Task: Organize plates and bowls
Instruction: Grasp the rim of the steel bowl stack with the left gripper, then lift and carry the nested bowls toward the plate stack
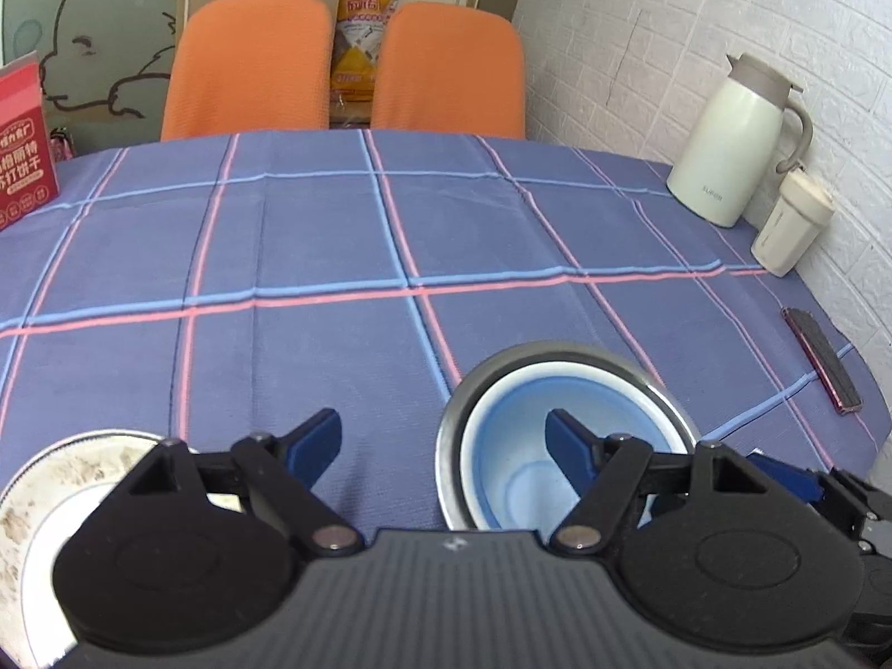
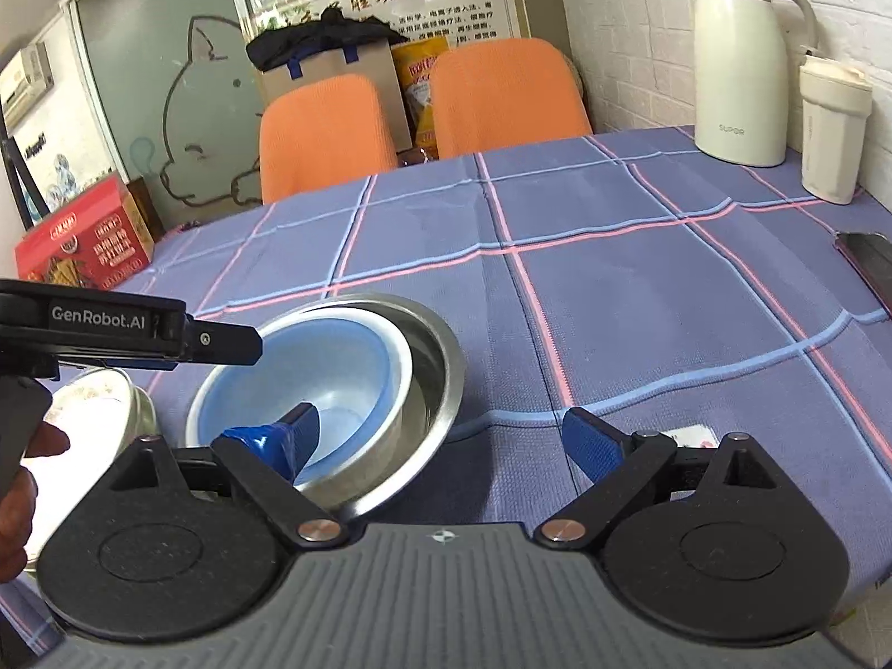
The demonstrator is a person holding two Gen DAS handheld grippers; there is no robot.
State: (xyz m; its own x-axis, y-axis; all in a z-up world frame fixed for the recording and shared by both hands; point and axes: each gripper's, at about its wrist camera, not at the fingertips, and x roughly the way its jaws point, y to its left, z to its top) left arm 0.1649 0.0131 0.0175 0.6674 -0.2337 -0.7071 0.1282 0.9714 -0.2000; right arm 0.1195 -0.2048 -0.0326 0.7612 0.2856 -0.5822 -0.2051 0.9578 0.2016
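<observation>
A blue bowl [image 1: 535, 446] [image 2: 334, 368] sits nested inside a steel bowl [image 1: 557, 359] [image 2: 435, 379] on the checked tablecloth. My left gripper [image 1: 443, 440] is open, its right finger over the blue bowl's inside and its left finger over bare cloth. A white plate with a speckled rim [image 1: 61, 474] [image 2: 100, 401] lies to the left of the bowls. My right gripper [image 2: 446, 435] is open too; its left finger is in front of the blue bowl and its right finger is over the cloth. The left gripper [image 2: 245, 345] reaches in above the bowls' left rim, with a hand [image 2: 22, 479] behind it.
A cream jug [image 1: 730, 145] [image 2: 741, 72] and a tumbler [image 1: 791, 223] [image 2: 833, 134] stand by the brick wall at the right. A dark flat object [image 1: 822, 359] lies near the right table edge. A red box [image 1: 22, 145] [image 2: 83, 245] is far left. Two orange chairs [image 1: 251, 67] stand behind.
</observation>
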